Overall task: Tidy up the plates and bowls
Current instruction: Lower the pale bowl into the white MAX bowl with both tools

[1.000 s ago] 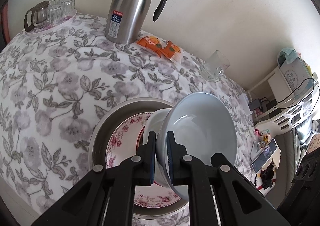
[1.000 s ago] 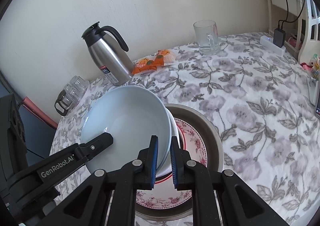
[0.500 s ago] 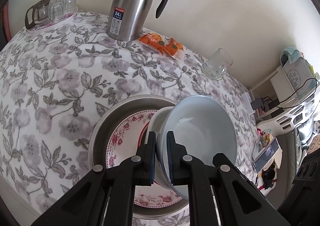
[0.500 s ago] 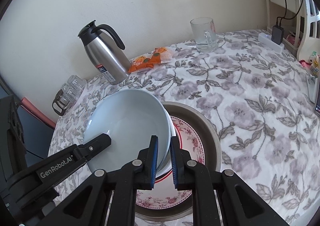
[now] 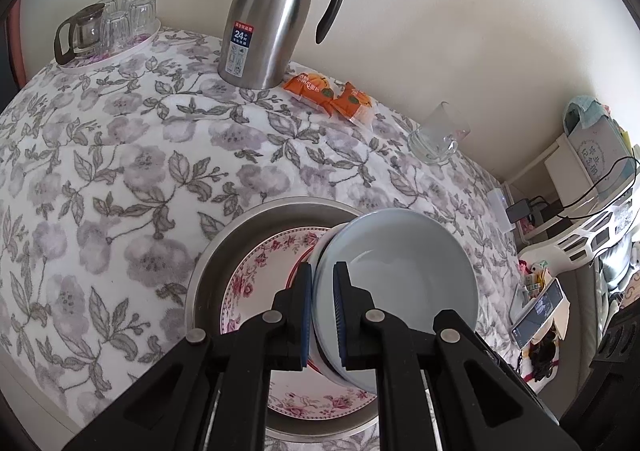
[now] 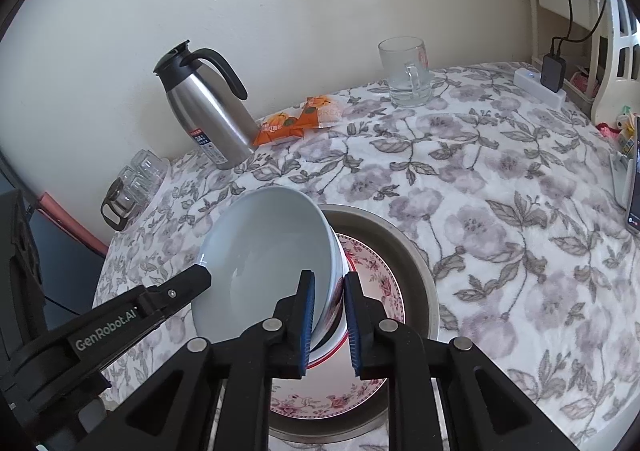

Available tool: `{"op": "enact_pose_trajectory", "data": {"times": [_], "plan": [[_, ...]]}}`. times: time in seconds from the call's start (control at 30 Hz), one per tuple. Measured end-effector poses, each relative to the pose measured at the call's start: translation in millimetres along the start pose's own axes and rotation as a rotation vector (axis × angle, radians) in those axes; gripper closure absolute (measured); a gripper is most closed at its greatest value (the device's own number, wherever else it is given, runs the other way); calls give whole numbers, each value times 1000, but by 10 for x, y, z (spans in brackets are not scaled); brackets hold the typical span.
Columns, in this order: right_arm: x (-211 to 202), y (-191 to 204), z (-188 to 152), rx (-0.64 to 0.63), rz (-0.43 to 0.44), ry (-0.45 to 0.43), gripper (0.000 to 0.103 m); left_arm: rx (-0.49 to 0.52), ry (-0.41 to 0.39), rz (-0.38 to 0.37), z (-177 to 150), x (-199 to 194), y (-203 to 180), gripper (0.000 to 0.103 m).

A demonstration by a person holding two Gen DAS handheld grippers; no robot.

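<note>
A pale blue bowl (image 5: pixel 400 283) (image 6: pixel 268 251) sits nested in a white bowl with a red rim (image 6: pixel 336 271). Both are tilted over a floral plate (image 5: pixel 260 283) (image 6: pixel 384 291) that lies in a round metal basin (image 5: pixel 224 251) (image 6: pixel 408 251). My left gripper (image 5: pixel 323 303) is shut on the near rim of the bowls, and one of its fingers (image 6: pixel 192 283) shows at the blue bowl's left edge. My right gripper (image 6: pixel 330 315) straddles the opposite rim. Its jaws are opening slightly, with the pads still against both nested bowls.
On the floral tablecloth stand a steel thermos jug (image 5: pixel 272 19) (image 6: pixel 208 119), orange snack packets (image 5: pixel 328 95), a glass mug (image 5: pixel 436 135) (image 6: pixel 408 71) and a tray of glasses (image 5: pixel 108 27). A power strip (image 6: pixel 540 87) and a phone (image 6: pixel 634 191) lie at the right edge.
The tilted bowls have settled a little lower toward the plate. The right gripper's pads stand slightly farther apart. The left grip looks the same.
</note>
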State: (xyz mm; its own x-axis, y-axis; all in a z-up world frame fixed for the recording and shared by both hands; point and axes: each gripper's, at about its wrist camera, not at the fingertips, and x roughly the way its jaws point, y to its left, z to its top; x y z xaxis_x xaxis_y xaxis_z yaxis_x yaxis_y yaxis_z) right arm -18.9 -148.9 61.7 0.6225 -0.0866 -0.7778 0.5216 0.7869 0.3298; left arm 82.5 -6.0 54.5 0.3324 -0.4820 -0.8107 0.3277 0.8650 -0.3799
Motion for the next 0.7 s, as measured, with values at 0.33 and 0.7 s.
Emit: {"op": "enact_pose_trajectory", "data": {"times": [0.33, 0.7], "plan": [[-37, -5, 7, 8, 13, -9, 85, 7, -1, 17, 1, 25, 14, 92], [-103, -107, 56, 27, 22, -44, 88, 2, 2, 3, 6, 20, 16, 92]]}}
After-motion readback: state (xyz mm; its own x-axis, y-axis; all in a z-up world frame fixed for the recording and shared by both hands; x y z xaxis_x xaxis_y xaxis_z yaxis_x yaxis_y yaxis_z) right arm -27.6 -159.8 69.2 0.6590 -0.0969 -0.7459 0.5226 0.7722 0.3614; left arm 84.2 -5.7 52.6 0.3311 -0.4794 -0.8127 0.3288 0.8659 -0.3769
